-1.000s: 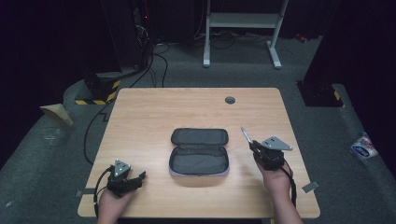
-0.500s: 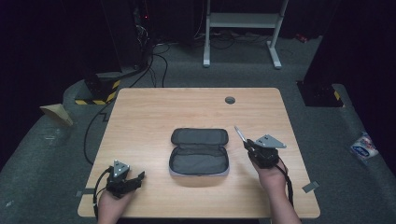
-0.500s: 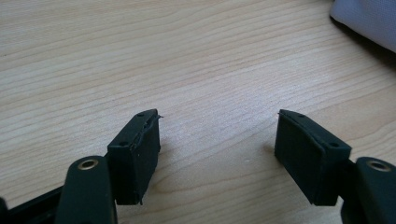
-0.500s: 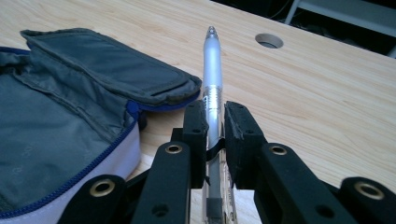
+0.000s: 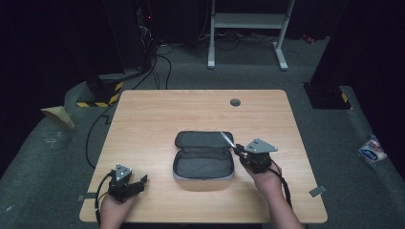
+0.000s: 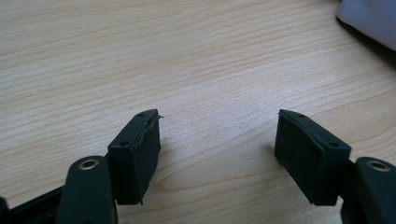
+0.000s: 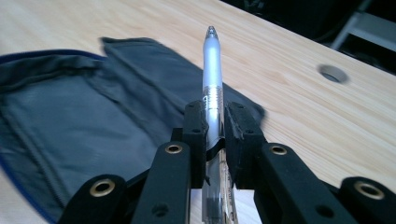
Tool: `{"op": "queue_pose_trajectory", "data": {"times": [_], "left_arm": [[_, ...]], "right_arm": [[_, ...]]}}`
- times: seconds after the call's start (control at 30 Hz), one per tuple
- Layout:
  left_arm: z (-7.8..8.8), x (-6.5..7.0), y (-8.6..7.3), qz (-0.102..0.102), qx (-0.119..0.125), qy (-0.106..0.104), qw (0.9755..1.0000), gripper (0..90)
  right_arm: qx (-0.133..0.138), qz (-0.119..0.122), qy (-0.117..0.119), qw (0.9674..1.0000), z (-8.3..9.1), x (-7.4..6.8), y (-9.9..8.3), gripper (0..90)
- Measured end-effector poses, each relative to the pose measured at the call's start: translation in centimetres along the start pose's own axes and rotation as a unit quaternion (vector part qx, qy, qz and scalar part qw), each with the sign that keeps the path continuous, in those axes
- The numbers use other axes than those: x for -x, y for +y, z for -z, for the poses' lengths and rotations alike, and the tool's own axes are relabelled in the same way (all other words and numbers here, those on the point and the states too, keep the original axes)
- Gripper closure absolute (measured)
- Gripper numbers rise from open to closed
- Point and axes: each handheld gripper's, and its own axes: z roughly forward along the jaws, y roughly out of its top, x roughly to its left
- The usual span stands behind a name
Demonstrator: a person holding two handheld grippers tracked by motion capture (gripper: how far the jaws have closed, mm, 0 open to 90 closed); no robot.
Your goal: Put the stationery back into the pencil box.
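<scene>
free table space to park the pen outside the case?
Bare wood runs across the far half of the table, up to the cable hole, and between the case and left gripper. It is crowded at the case's right edge, where the right gripper holds the pen.

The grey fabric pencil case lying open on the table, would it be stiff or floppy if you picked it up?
Probably floppy: the grey fabric pencil case lies unzipped and flat, and its lining looks creased in the right gripper view. Likely light, since its two halves look empty. It should not roll, but lifted by one edge it may sag or fold shut.
</scene>
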Motion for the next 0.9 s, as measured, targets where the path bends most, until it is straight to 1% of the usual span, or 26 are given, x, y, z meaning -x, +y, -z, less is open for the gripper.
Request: {"op": "queue_pose_trajectory", "data": {"times": [0.1,0.23,0.3,0.33,0.43,0.53,0.6,0.67,0.73,0.77,0.8,0.87,0.9], "left_arm": [[0.0,0.0,0.0,0.000,0.000,0.000,1.0000,31.4],[0.0,0.0,0.0,0.000,0.000,0.000,1.0000,31.4],[0.0,0.0,0.0,0.000,0.000,0.000,1.0000,31.4],[0.0,0.0,0.0,-0.001,0.000,0.000,1.0000,31.4],[0.0,0.0,0.0,0.000,0.001,0.001,1.0000,31.4],[0.0,0.0,0.0,0.000,0.001,0.000,1.0000,31.4],[0.0,0.0,0.0,0.003,0.001,-0.001,1.0000,31.4],[0.0,0.0,0.0,0.002,0.002,-0.002,1.0000,31.4],[0.0,0.0,0.0,0.003,0.001,-0.002,1.0000,31.4],[0.0,0.0,0.0,0.003,0.001,-0.002,1.0000,31.4],[0.0,0.0,0.0,0.001,0.001,-0.001,1.0000,31.4],[0.0,0.0,0.0,0.000,0.001,-0.001,1.0000,31.3],[0.0,0.0,0.0,0.000,0.001,-0.001,1.0000,31.3]], "right_arm": [[0.005,0.014,0.026,0.9995,-0.6,-1.2,0.7,78.6],[0.007,0.036,0.062,0.9974,-1.5,-2.9,1.3,78.6],[0.004,0.050,0.084,0.9952,-2.2,-3.8,1.6,78.6],[0.002,0.052,0.091,0.9945,-2.4,-4.1,1.7,78.6],[-0.001,0.071,0.120,0.9902,-3.3,-5.1,2.0,78.5],[-0.011,0.079,0.137,0.9874,-3.9,-5.7,2.0,78.5],[-0.020,0.085,0.143,0.9858,-4.3,-6.0,1.9,78.5],[-0.024,0.090,0.148,0.9846,-4.5,-6.3,1.9,78.2],[-0.030,0.090,0.148,0.9845,-4.7,-6.4,1.8,76.7],[-0.032,0.089,0.143,0.9851,-4.8,-6.5,1.8,70.5],[-0.031,0.084,0.140,0.9860,-4.9,-6.5,1.8,67.6],[-0.030,0.075,0.145,0.9861,-4.8,-6.3,1.9,67.7],[-0.028,0.075,0.139,0.9870,-4.6,-6.3,1.9,67.6]]}}
